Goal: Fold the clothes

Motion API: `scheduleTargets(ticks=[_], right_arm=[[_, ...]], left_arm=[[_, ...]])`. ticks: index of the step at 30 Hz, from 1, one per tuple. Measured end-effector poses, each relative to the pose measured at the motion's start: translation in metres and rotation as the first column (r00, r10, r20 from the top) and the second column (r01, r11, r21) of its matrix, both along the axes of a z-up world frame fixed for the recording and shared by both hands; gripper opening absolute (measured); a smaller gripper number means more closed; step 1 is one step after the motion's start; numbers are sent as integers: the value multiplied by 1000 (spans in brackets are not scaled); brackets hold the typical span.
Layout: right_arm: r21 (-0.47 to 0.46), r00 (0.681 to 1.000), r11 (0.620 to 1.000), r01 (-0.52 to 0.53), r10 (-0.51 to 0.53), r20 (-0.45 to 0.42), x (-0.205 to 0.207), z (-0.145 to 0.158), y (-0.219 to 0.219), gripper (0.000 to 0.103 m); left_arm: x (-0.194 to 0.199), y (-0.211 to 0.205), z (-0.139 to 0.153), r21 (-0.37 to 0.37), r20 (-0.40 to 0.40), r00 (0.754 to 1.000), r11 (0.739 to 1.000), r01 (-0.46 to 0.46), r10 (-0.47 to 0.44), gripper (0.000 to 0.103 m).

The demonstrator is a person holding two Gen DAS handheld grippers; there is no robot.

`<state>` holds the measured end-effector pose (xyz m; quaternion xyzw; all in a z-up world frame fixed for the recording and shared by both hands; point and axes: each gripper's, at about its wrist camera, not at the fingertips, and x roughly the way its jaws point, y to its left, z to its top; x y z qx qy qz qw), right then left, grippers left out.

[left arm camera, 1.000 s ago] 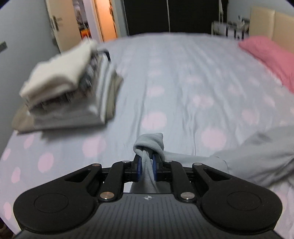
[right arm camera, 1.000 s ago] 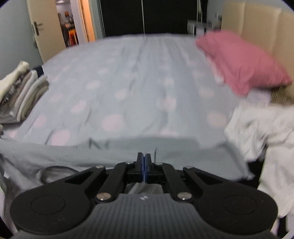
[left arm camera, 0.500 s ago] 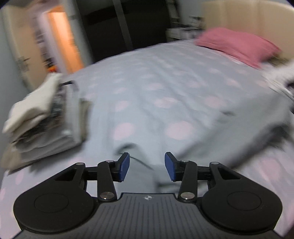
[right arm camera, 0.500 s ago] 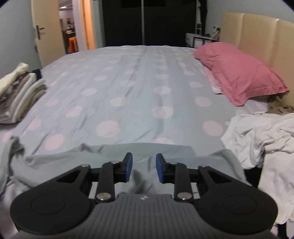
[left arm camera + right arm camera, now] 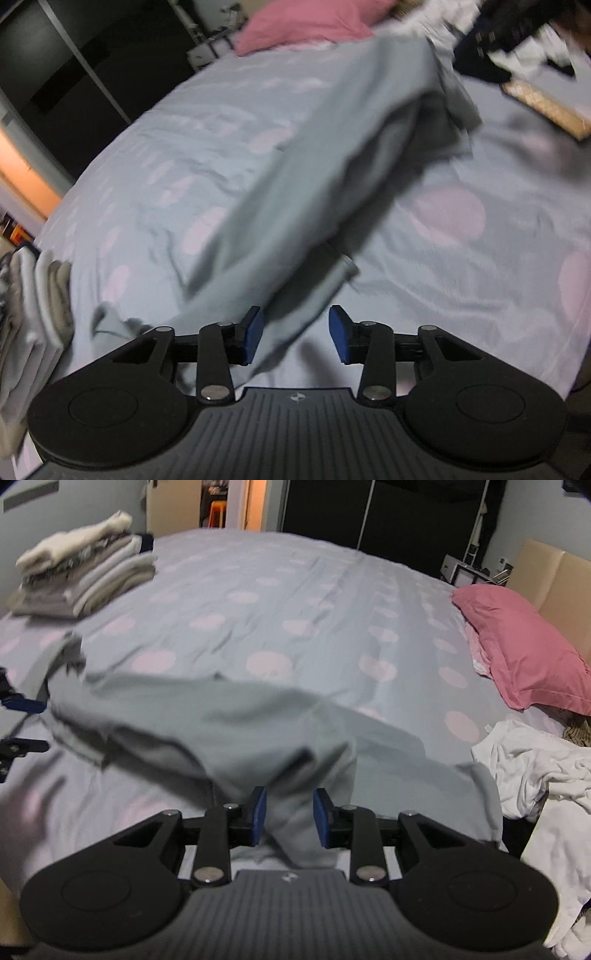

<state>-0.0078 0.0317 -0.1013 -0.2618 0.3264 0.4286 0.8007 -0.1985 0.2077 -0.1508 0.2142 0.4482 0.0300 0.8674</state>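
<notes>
A grey garment (image 5: 325,177) lies bunched and partly doubled over across the near side of the dotted bed. In the left wrist view my left gripper (image 5: 295,334) is open, and a corner of the cloth lies loose between its blue pads. The same grey garment (image 5: 221,731) stretches leftward in the right wrist view. There my right gripper (image 5: 288,818) is open too, with a hump of the cloth lying between its spread pads, not pinched. The left gripper's blue tips (image 5: 22,705) show at that view's left edge.
A stack of folded clothes (image 5: 85,579) sits at the bed's far left corner, also seen as folded clothes (image 5: 33,314). A pink pillow (image 5: 524,650) lies by the headboard. White unfolded laundry (image 5: 539,775) is heaped at the right bed edge. The dotted sheet (image 5: 277,602) spreads beyond.
Both grippers were shut on the grey garment a second ago; both have opened and let it go. The left one has swung to the right, and the cloth now lies in a looser heap.
</notes>
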Motion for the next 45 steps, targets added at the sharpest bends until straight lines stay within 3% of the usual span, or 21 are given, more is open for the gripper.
scheduleTargets(ticks=[4,8,12,13,17,20,22,28,32,37,38,40,45], right_arm=[[-39,999,999,-36,36,-3,-5,-11,2,32],[-72,996,994,-88,88,2,-9,-21,6,33],[-126,988,981,-147,152,29,-15,-34,8,39],[-143,985,977,-162,169,39,-17,-38,8,39],[-210,958,954,-215,248,142,-30,-49,8,45],[-237,930,942,-238,292,222,-38,-53,14,45],[-276,894,925,-263,341,290,-45,-58,20,45],[-255,893,942,-218,298,336,-29,-50,31,50],[-240,891,952,-188,268,367,-18,-45,39,50],[-219,886,964,-151,231,403,-4,-38,48,53],[-213,886,967,-143,221,409,-1,-37,50,53],[-130,929,988,-79,121,350,18,-25,49,53],[31,983,999,15,-20,180,48,-4,43,53]], left_arm=[[8,-2,-19,24,-33,999,1000,18,-17,34],[16,1,-30,51,-12,1000,999,-7,8,30],[24,7,-32,30,12,999,998,-48,47,8],[24,9,-28,25,22,998,998,-54,54,3],[19,21,2,-22,107,990,995,-93,95,3],[14,40,40,-79,215,962,985,-155,168,2],[11,54,63,-117,271,938,974,-192,218,2],[10,91,103,-204,340,878,938,-281,337,2],[11,110,105,-215,346,853,918,-334,392,2],[17,132,94,-248,295,834,880,-404,466,2],[18,135,90,-250,282,833,875,-415,476,2],[21,135,81,-225,253,843,877,-425,474,2],[28,130,52,-182,173,870,883,-433,462,2]])
